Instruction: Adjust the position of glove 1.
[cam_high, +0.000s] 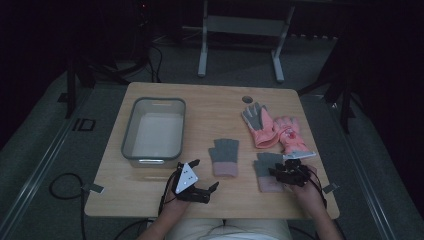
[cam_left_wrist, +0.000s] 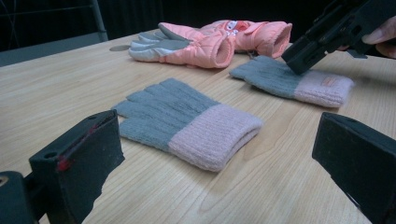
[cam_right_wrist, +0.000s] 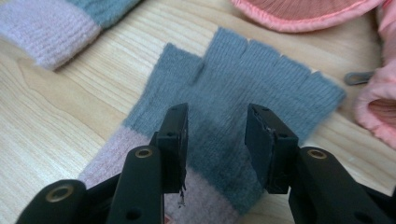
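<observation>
Two fingerless knit gloves, grey with pink cuffs, lie flat on the wooden table (cam_high: 210, 107). My right gripper (cam_high: 284, 171) is down over the right-hand glove (cam_high: 266, 162), jaws a little apart. In the right gripper view the gripper (cam_right_wrist: 217, 123) stands open astride that glove's (cam_right_wrist: 252, 79) grey palm near the cuff, with nothing pinched. My left gripper (cam_high: 205, 175) hovers wide open near the front edge. It points at the other knit glove (cam_high: 224, 156), which lies beyond the gripper (cam_left_wrist: 219, 140) in the left gripper view, its cuff (cam_left_wrist: 210, 135) nearest.
A pair of padded pink gloves (cam_high: 272, 129) with grey palms lies at the back right, close behind the right knit glove. An empty grey bin (cam_high: 131, 131) stands on the table's left half. A round hole (cam_high: 247, 99) is in the tabletop near the far edge.
</observation>
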